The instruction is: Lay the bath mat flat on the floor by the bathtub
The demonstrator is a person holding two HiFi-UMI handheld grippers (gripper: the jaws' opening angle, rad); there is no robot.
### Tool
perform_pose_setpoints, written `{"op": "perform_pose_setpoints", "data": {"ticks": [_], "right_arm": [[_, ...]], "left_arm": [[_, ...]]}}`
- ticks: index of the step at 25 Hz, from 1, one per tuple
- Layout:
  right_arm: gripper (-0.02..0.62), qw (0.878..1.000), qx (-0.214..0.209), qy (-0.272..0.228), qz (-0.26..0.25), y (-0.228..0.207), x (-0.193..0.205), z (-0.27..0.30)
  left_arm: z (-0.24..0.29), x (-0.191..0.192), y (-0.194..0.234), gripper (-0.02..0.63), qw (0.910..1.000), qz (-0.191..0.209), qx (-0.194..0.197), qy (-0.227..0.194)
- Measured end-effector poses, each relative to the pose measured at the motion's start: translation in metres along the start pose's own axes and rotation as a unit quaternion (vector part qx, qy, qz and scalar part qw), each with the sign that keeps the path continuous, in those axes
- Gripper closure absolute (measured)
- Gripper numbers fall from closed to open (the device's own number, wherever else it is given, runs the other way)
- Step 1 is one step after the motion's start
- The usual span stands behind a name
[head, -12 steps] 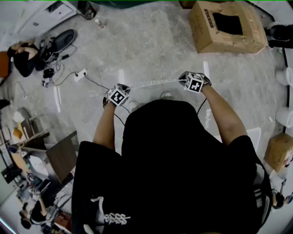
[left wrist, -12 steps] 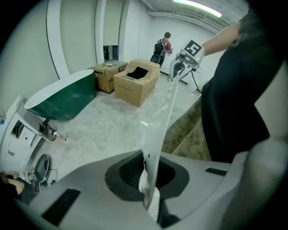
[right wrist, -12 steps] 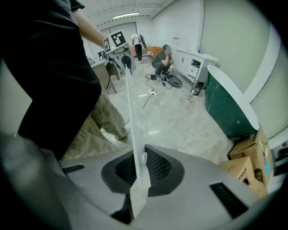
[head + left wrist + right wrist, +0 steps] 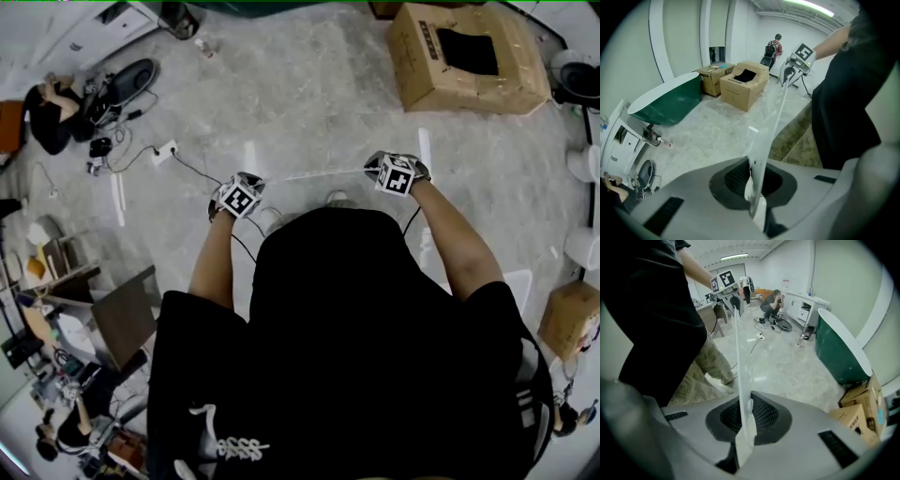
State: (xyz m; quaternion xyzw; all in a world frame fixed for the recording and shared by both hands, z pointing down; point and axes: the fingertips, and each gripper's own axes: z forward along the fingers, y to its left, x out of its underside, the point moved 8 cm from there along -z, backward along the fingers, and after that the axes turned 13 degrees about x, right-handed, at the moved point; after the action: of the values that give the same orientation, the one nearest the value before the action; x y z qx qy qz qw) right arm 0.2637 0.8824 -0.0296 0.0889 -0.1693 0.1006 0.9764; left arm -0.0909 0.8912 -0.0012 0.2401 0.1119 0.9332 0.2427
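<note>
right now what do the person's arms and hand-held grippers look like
The left hand-held gripper and right hand-held gripper have light grey moulded bodies with dark textured pads. Each carries a white cube with black square markers. The arms come out of short black sleeves.

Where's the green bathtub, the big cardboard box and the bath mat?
green bathtub (image 4: 670, 107): left gripper view, on its green outer wall.
cardboard box (image 4: 487, 89): head view, on the brown panel below its dark opening.
bath mat (image 4: 744, 376): right gripper view, on the pale sheet, seen edge-on.
</note>
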Motion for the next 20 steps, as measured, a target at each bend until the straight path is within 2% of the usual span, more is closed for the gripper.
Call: {"op": "perform_pose_setpoints", "data": {"ticks": [7, 12, 16, 20], "right_arm": [[0.566, 0.999, 0.016, -0.020, 0.018, -0.029, 0.037, -0.009], [0.566, 0.999, 0.033, -0.021, -0.014, -0.039, 0.050, -0.020], [0.566, 0.999, 0.032, -0.019, -0.026, -0.044, 0.052, -0.021], [0.566, 0.999, 0.040, -0.021, -0.007, -0.059, 0.047, -0.014]], "left_arm": [[0.006, -0.046, -0.009, 0.577, 0.9995, -0.003, -0.032, -0.002], [0.008, -0.067, -0.018, 0.577, 0.9984, -0.016, -0.053, -0.013], [0.011, -0.069, -0.019, 0.577, 0.9986, -0.013, -0.051, -0.011], [0.014, -0.072, -0.001, 0.577, 0.9989, 0.000, -0.045, -0.007]]}}
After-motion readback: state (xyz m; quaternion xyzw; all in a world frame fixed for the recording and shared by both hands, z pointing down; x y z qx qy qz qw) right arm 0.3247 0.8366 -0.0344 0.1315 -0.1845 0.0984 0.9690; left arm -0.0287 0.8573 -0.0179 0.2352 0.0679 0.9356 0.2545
